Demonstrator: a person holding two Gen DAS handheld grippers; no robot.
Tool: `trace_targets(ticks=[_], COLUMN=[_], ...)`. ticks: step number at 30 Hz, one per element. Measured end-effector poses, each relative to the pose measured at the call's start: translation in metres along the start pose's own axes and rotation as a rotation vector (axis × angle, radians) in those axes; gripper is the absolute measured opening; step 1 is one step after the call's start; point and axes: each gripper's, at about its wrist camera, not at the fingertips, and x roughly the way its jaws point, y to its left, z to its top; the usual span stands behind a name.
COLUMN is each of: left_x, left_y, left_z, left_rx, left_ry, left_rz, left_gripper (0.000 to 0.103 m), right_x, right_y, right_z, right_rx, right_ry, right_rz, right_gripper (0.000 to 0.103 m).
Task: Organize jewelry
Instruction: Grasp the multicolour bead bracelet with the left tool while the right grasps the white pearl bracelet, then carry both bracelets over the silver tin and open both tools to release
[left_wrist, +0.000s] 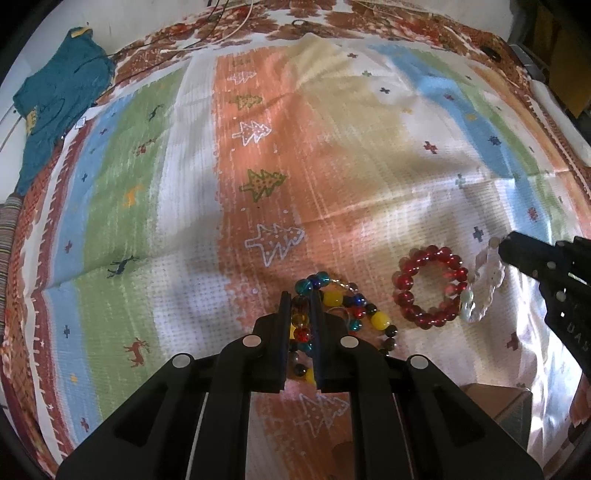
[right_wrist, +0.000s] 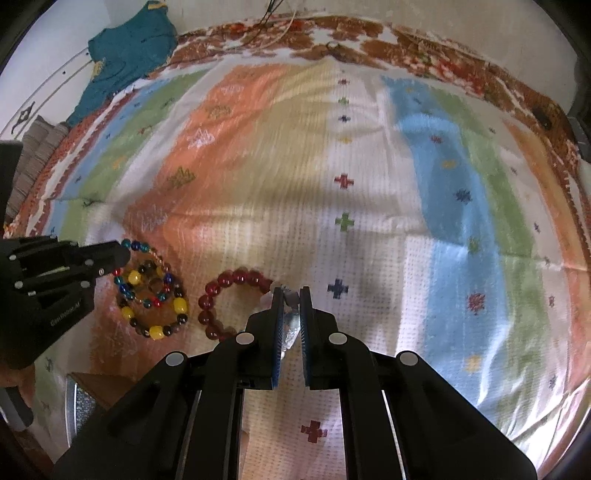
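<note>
Left tongs (left_wrist: 300, 295) nearly shut, pinching multicolour bead strand (left_wrist: 354, 314) on patterned cloth (left_wrist: 184, 221); right tongs (right_wrist: 291, 291) nearly shut on clear bead bracelet (left_wrist: 484, 288), just beside red bead bracelet (left_wrist: 428, 288), which lies flat between the two. Likely light, floppy, slippery glass-like beads; elastic or thread could snap or slide, so grip across string between beads. Count: one red bracelet, one clear bracelet; multicolour pile may be two strands, cannot tell.
</note>
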Motion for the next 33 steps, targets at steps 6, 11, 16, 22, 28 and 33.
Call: trace_targets(ticks=[6,11,16,22,28,33], left_x=[-0.017,-0.031,-0.042,-0.058,-0.073,-0.084], left_y=[0.0,-0.002,-0.005,-0.009,-0.017,-0.021], left_z=[0.0,-0.003,-0.009,-0.016,-0.023,-0.029], left_rx=[0.001,0.009,0.013,0.008,0.01,0.021], left_ry=[-0.032,-0.052,-0.064,-0.086,-0.108,-0.124], left_rz=[-0.012,-0.015,-0.018,-0.031,-0.046,-0.057], left_gripper=[0.009,0.009,0.009,0.009,0.009,0.009], right_x=[-0.018,-0.031,-0.041,-0.051,-0.064,-0.072], right_y=[-0.001,0.001,0.004,0.007,0.011,0.017], right_z=[0.006,0.005,0.0,-0.008,-0.017,-0.021], right_rx=[0.009,0.008,0.006,0.002,0.0,-0.011], right_ry=[-0.047,-0.072,-0.082,-0.092,-0.101,-0.107], right_rz=[0.002,0.015,0.024,0.034,0.046,0.056], right_gripper=[0.009,0.009,0.009,0.009,0.009,0.009])
